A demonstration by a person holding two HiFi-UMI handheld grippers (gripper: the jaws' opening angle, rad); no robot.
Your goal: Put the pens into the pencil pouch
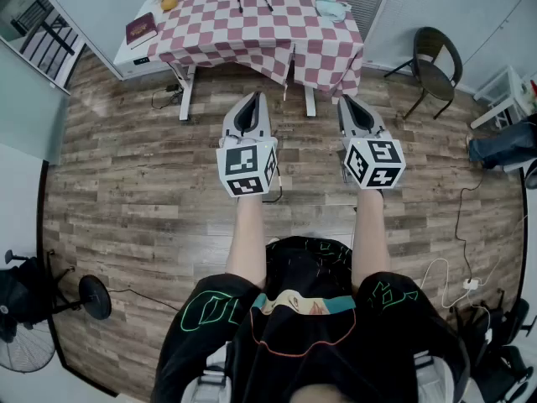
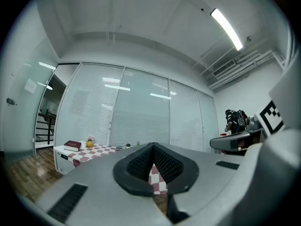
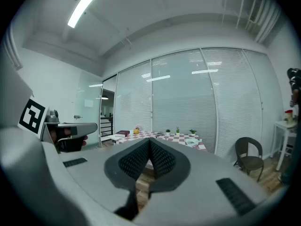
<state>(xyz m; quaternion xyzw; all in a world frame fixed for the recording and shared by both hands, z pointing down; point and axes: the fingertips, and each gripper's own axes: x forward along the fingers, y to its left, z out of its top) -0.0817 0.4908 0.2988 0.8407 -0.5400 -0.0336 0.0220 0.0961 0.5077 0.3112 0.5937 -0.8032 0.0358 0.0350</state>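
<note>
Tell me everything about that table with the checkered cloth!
The table is white with white legs, standing across the wooden floor by the blinds. A red-and-white checkered cloth covers most of it and hangs over the front. On it lie a dark red book, two pens and a pale pouch.

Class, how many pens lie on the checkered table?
2. The left pen and the right pen lie side by side, apart, on the checkered table near its far edge. Others may be too small to make out.
</note>
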